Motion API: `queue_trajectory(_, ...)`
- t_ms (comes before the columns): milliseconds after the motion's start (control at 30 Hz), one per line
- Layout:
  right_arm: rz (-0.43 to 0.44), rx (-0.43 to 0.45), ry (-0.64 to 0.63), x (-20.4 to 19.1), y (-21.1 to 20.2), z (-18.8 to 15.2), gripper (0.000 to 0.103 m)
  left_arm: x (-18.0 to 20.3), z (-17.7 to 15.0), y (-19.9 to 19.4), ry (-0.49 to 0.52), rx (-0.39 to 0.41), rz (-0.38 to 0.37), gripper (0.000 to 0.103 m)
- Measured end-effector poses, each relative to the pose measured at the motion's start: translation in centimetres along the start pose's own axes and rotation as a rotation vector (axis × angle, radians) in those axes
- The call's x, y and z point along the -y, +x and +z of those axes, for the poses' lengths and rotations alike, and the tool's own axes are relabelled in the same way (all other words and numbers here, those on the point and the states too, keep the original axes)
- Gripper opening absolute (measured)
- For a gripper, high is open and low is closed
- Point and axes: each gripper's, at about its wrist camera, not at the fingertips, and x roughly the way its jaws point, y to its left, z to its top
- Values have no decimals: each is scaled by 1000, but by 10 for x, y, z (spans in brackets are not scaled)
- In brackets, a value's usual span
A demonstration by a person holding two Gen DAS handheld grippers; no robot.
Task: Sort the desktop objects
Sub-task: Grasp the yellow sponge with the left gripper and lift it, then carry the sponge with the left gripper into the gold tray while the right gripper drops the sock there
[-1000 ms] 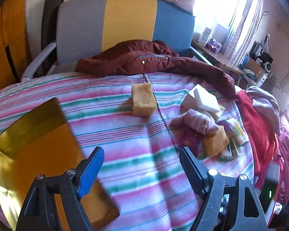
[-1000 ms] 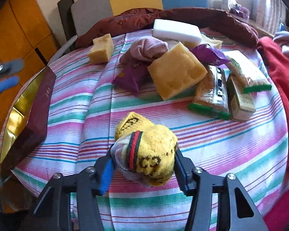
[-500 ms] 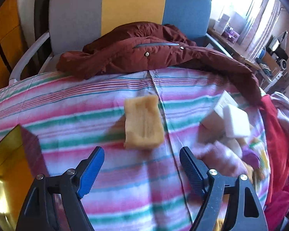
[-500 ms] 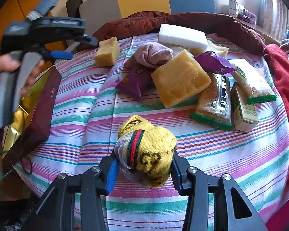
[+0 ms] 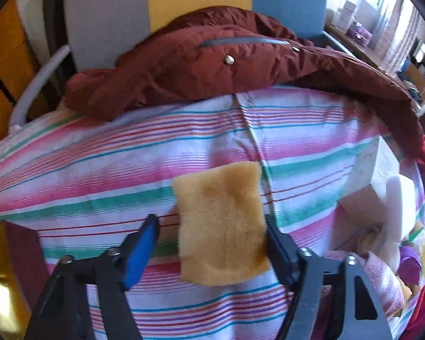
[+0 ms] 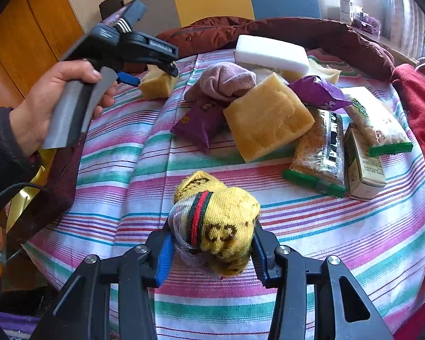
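My left gripper is open around a small yellow sponge on the striped cloth; the right finger touches it, the blue left pad stands apart. From the right wrist view this gripper hovers over the same sponge. My right gripper is shut on a rolled yellow sock with a red-green band, just above the cloth. A pile lies behind: a large yellow sponge, a pink sock, a white sponge, purple packets.
A maroon box with gold lining stands at the table's left edge; its corner shows in the left wrist view. Green-edged snack packs and a small carton lie right. A brown jacket drapes the chair behind.
My left gripper has moved away from the box toward the small yellow sponge and now straddles it. My right gripper keeps hold of the yellow sock, nearly still.
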Motion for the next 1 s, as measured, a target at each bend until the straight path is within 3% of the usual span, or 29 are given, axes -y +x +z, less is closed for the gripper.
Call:
queue_trajectory(67, -1, 2, -1, 0, 0, 0, 47, 4, -4, -4, 21, 19, -4, 52)
queue_trajectory(400, 4, 21, -10, -6, -7, -3, 46, 7, -34, -70, 42, 119, -85, 52)
queue_trajectory(633, 26, 57, -34, -23, -20, 0, 46, -13, -70, -127, 5, 174, -121, 52)
queue_trajectory(833, 72, 92, -65, -47, -32, 11, 46, -50, -104, -166, -55, 232, -97, 52)
queue_trajectory(1000, 125, 110, -138, -83, -37, 23, 46, -96, -135, -197, -119, 295, -27, 52)
